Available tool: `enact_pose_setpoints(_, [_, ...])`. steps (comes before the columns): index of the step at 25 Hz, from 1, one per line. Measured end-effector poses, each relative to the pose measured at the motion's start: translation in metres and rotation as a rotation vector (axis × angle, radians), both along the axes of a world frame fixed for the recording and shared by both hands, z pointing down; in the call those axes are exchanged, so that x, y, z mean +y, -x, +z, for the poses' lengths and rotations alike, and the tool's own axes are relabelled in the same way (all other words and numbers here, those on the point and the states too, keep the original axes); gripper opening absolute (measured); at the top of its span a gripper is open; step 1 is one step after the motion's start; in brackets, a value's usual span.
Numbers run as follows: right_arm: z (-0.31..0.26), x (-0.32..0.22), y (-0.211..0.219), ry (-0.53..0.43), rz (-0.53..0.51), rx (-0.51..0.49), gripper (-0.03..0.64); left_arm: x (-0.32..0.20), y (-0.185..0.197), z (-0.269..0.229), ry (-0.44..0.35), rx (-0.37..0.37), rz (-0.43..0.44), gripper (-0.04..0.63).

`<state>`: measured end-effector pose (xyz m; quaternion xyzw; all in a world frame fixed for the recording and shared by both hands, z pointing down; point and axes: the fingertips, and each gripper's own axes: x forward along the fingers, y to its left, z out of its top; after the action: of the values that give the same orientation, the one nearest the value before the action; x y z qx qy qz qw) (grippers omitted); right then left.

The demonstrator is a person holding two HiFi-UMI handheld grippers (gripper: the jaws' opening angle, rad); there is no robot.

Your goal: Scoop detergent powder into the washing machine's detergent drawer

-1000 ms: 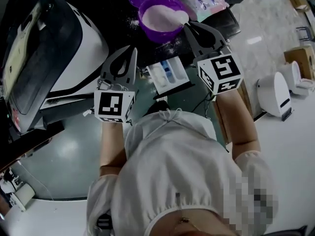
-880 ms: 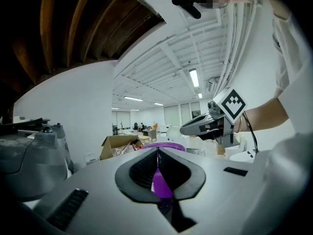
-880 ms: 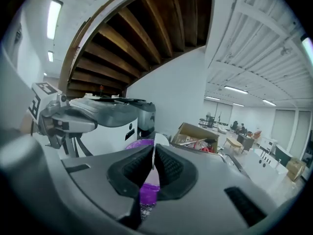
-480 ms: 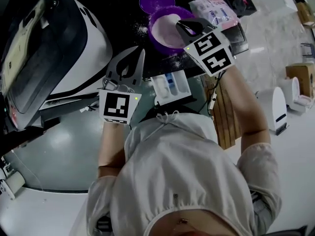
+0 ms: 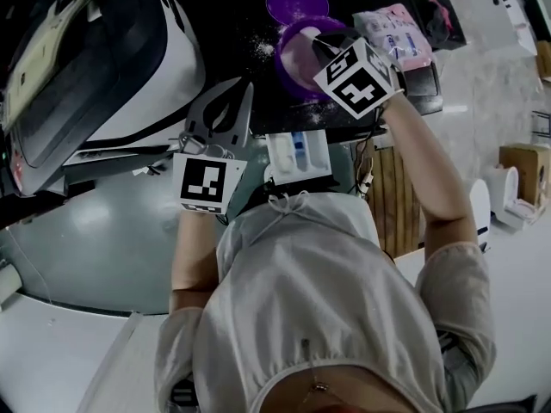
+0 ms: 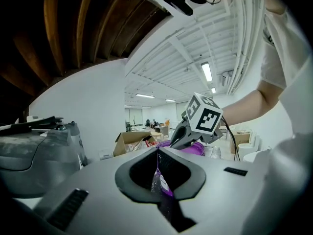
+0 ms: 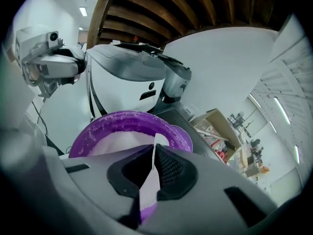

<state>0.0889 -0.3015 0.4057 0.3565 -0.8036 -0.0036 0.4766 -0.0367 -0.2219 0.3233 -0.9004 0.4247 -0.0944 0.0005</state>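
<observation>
The right gripper (image 5: 318,40) hangs tilted over the purple bowl (image 5: 291,60), its tips above the bowl's inner edge. In the right gripper view its two grey, matte jaws meet at the tips (image 7: 155,147) with nothing clamped between them. Only a thin slit and a rounded black hollow behind it stay open, and through these shows the white detergent powder (image 7: 122,140), heaped in a soft, fine mound. The bowl is round, glossy plastic, and its rim (image 7: 122,115) is speckled with stuck grains.

The left gripper (image 5: 247,89) is held well to the left of the right one, and its jaws are likewise pressed together and empty (image 6: 157,153). From its own view the bowl lies straight ahead, under the other gripper's marker cube.

The detergent drawer (image 5: 297,151) stands pulled out between the two grippers and nearer the person. It is a white rectangular tray with a blue insert in one compartment. Left of the left gripper bulges the washing machine (image 5: 168,67), smooth white with a dark curved panel. Beyond the right gripper lie a flat purple disc (image 5: 297,1) and a crinkled pink packet (image 5: 392,28). Loose powder dusts the black tabletop (image 5: 241,24) beside the bowl.
</observation>
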Motion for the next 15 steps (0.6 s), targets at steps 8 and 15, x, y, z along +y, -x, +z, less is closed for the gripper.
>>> enact_pose_setpoints(8, [0.018, -0.005, 0.004, 0.022, -0.058, 0.151, 0.011, 0.007, 0.006, 0.009, 0.038, -0.012, -0.049, 0.023])
enact_pose_setpoints(15, [0.030, 0.003, 0.012, 0.133, -0.123, 0.156, 0.011, 0.011, 0.019, 0.011, 0.019, 0.000, -0.099, 0.023])
